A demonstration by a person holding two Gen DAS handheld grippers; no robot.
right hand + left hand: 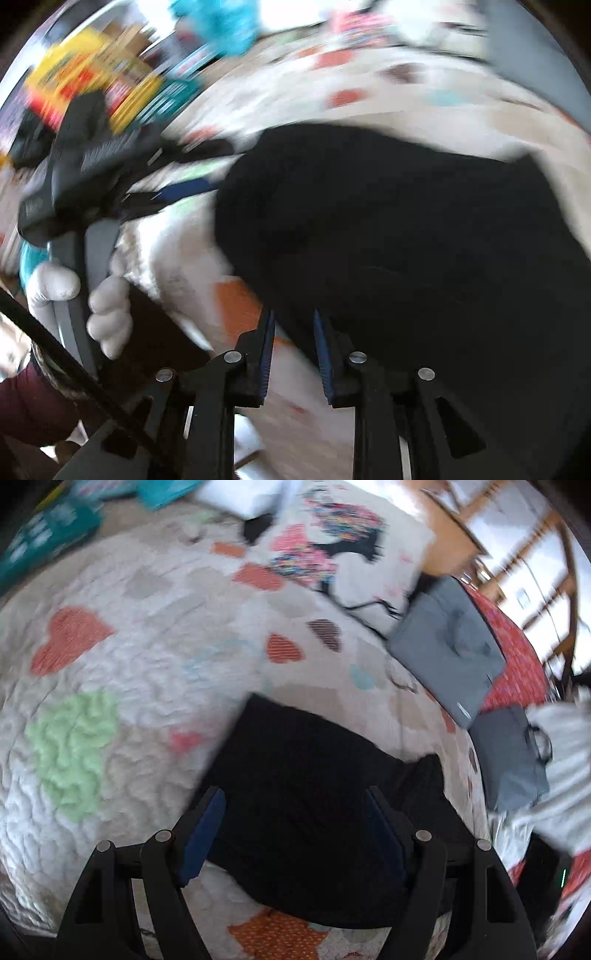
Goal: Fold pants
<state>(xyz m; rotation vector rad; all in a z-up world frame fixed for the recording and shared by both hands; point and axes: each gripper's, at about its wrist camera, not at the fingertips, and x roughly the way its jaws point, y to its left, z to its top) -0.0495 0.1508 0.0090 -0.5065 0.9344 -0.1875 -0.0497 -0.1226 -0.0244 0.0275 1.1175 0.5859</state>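
Observation:
The black pants (pixel 314 794) lie folded in a compact dark block on a white quilt with coloured hearts (pixel 110 657). My left gripper (pixel 295 797) is open above the near part of the pants, its blue pads wide apart and nothing between them. In the right wrist view the pants (pixel 406 240) fill the middle and right. My right gripper (pixel 293 321) hovers at their near left edge, with a narrow gap between the jaws and nothing clearly held. The left gripper (pixel 192 190) shows at the left of that view, held by a white-gloved hand (pixel 107 314).
Two folded grey garments (pixel 450 653) (pixel 509 760) lie at the quilt's right edge. A printed pillow (pixel 347 546) sits at the far side, with teal items (pixel 48 535) at the far left. A wooden frame (pixel 517 554) stands beyond the bed. Both views are motion-blurred.

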